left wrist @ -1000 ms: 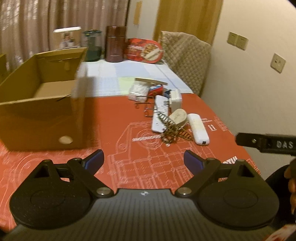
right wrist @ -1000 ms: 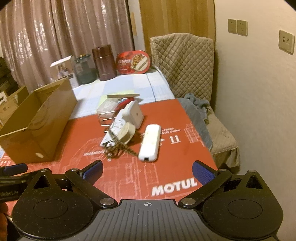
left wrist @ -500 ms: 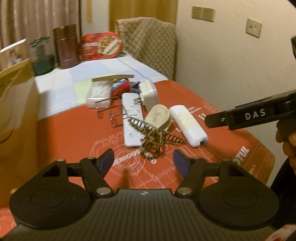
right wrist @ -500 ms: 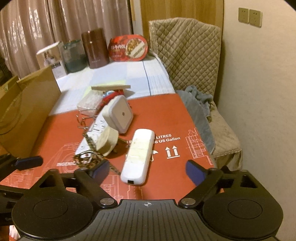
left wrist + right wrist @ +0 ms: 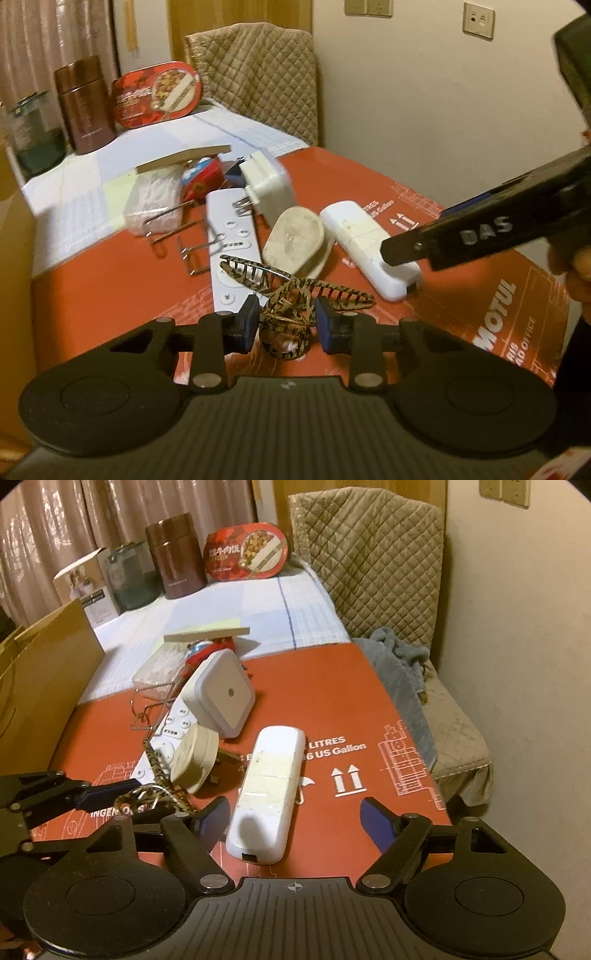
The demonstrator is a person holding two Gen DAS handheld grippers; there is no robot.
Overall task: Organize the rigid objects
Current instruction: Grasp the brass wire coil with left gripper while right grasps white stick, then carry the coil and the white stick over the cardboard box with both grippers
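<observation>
Leopard-print hair clip point(image 5: 291, 295) lies beside white remote point(image 5: 229, 251) on red mat point(image 5: 110, 273).

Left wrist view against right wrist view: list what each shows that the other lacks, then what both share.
Only the left wrist view: the left hand-held gripper shut on the leopard-print hair clip, and the plug prongs.
Only the right wrist view: the cardboard box, grey cloth, and the right hand-held gripper closing around the white device.
Both: the remote, red mat, brown canister.

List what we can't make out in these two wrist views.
- Cardboard box: right wrist view, cut off by the left edge; inside unseen.
- Red toy: left wrist view, partly behind the white charger.
- Hair claw: whether the left gripper pads press it is unclear.
- Right gripper: closing around the white dongle, no contact visible.
</observation>
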